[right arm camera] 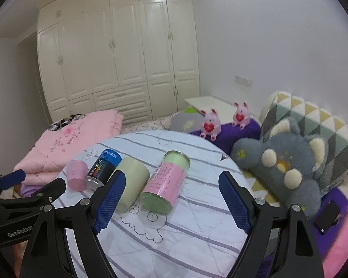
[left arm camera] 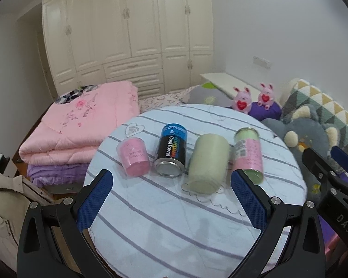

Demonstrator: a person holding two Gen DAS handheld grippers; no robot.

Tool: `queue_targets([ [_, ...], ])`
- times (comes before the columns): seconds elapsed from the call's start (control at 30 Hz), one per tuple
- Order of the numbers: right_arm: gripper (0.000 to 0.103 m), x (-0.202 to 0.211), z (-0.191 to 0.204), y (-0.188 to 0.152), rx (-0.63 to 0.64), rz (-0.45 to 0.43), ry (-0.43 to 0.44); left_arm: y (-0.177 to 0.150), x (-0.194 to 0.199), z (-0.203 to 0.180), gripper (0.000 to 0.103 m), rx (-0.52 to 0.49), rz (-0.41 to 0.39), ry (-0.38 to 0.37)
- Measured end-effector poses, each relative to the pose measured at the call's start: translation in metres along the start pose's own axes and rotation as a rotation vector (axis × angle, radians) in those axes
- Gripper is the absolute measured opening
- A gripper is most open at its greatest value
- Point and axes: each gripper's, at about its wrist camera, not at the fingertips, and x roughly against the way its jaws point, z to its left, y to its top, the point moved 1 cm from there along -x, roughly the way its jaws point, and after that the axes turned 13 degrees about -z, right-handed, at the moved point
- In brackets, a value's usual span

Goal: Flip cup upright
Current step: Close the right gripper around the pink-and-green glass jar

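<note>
Four containers lie on their sides in a row on a round table with a striped cloth [left arm camera: 174, 220]: a small pink cup [left arm camera: 133, 159], a black and blue can [left arm camera: 171, 153], a pale green cup [left arm camera: 207, 162] and a tall green and pink tumbler [left arm camera: 249, 155]. They also show in the right wrist view: pink cup [right arm camera: 76, 171], can [right arm camera: 103, 169], pale green cup [right arm camera: 133, 180], tumbler [right arm camera: 165, 180]. My left gripper [left arm camera: 171, 203] is open and empty, just short of the row. My right gripper [right arm camera: 171, 202] is open and empty, near the tumbler.
A folded pink quilt [left arm camera: 81, 125] lies on the bed left of the table. A grey plush toy [right arm camera: 287, 164], patterned pillow [right arm camera: 317, 125] and two pink plush pigs [right arm camera: 211, 122] sit to the right. A white wardrobe [left arm camera: 127, 34] stands behind. A dark phone [right arm camera: 327, 214] lies at right.
</note>
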Motion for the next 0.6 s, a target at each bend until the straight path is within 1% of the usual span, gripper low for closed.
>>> queue_targets([
  [0.1,0.084,-0.02,-0.001,-0.003,-0.011,0.043,-0.012,0.001,-0.017,-0.003,0.103,-0.011,0.014,0.025],
  [0.27,0.084,-0.058,-0.006,-0.014,-0.064,0.147,-0.016,0.003,-0.044,-0.004,0.103,-0.016,0.033,0.035],
  [0.43,0.084,-0.091,-0.008,-0.027,-0.117,0.232,-0.01,0.001,-0.073,-0.006,0.103,-0.025,0.062,0.043],
  [0.6,0.084,-0.12,-0.008,-0.043,-0.162,0.316,0.0,-0.004,-0.093,-0.003,0.103,-0.03,0.075,0.052],
])
